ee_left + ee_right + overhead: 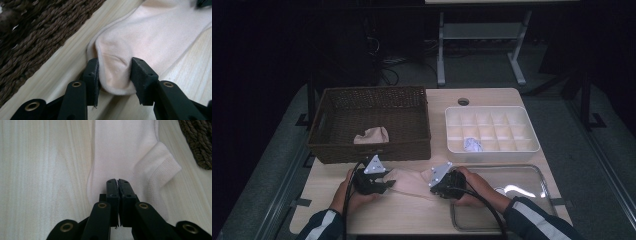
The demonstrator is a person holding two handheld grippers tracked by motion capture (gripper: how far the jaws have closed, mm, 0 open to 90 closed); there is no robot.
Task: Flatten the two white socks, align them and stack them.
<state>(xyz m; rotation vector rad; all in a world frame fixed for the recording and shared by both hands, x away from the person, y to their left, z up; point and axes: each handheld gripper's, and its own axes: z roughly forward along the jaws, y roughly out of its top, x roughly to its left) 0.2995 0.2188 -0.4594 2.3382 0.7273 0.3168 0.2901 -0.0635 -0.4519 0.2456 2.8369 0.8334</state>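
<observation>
A pale beige sock (412, 181) lies flat on the wooden table (402, 215) between my two grippers. My left gripper (384, 186) is at its left end. In the left gripper view the jaws (115, 72) stand apart with the rounded end of the sock (155, 30) lying between them, the fabric brushing both pads. My right gripper (434, 189) is at the sock's right end. In the right gripper view its jaws (117, 185) are closed together on the sock (120, 150), near the ribbed cuff.
A brown wicker basket (372, 91) stands just behind the sock and holds another beige sock (372, 135). A white compartment box (492, 151) with a crumpled white item (472, 145) sits at the back right. A metal tray (532, 170) lies under my right forearm.
</observation>
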